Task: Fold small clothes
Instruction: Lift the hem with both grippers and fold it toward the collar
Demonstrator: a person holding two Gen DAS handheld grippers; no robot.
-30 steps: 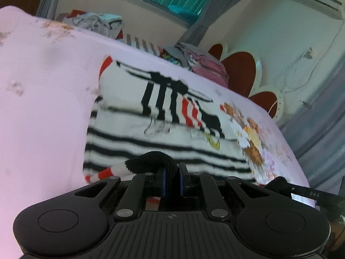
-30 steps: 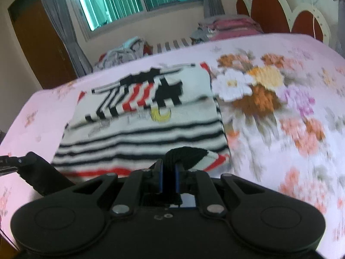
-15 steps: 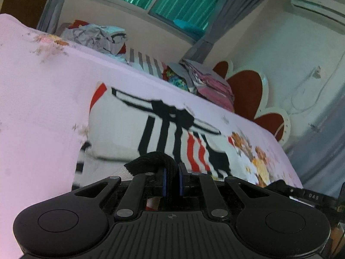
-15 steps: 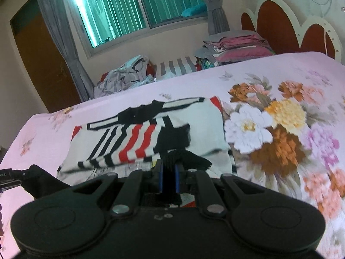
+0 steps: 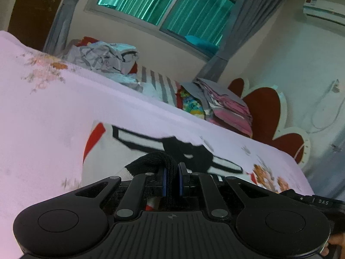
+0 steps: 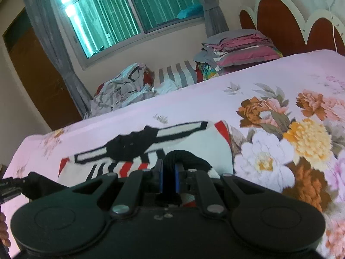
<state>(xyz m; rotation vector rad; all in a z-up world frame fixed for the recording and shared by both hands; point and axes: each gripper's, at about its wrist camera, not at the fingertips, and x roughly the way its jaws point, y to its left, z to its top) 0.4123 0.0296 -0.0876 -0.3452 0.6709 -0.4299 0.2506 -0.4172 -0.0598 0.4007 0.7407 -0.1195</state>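
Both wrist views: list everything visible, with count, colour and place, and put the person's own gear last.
Striped top: one, white with black and red stripes, flat on the bed, near hem pinched in both grippers.
Bed sheet: one, pink with flower print, under the top.
Crumpled clothes: one heap, grey and white, far edge of bed.
Folded linen: one stack, pink and grey, by the headboard.
Headboard: one, red-brown with white scalloped rim.
Window: one, green glass, grey curtains.
Air conditioner: one, white, high on wall.
Left gripper: black, shut on hem.
Right gripper: black, shut on hem.
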